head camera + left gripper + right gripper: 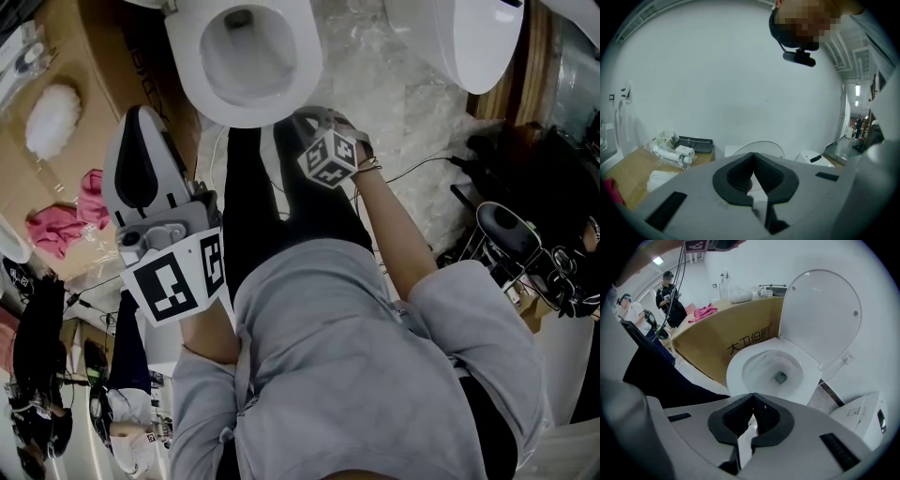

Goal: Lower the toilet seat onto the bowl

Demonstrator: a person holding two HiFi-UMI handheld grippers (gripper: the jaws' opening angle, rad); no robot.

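The white toilet bowl (246, 58) lies open at the top of the head view. In the right gripper view its seat and lid (821, 315) stand upright against the wall above the bowl (771, 372); I cannot tell them apart. My right gripper (753, 414) is shut on nothing, in front of the bowl's near rim and apart from it. In the head view the right gripper (314, 120) is just below the bowl's front edge. My left gripper (141, 117) is held to the left of the bowl. The left gripper (753, 155) is shut and empty, facing a white wall.
A brown cardboard box (729, 336) stands left of the toilet, with a pink cloth (73, 220) and packaged parts (670, 150) on it. A second toilet (480, 37) is at the right. Black equipment and cables (516, 234) crowd the right side. Two persons (665, 296) stand far left.
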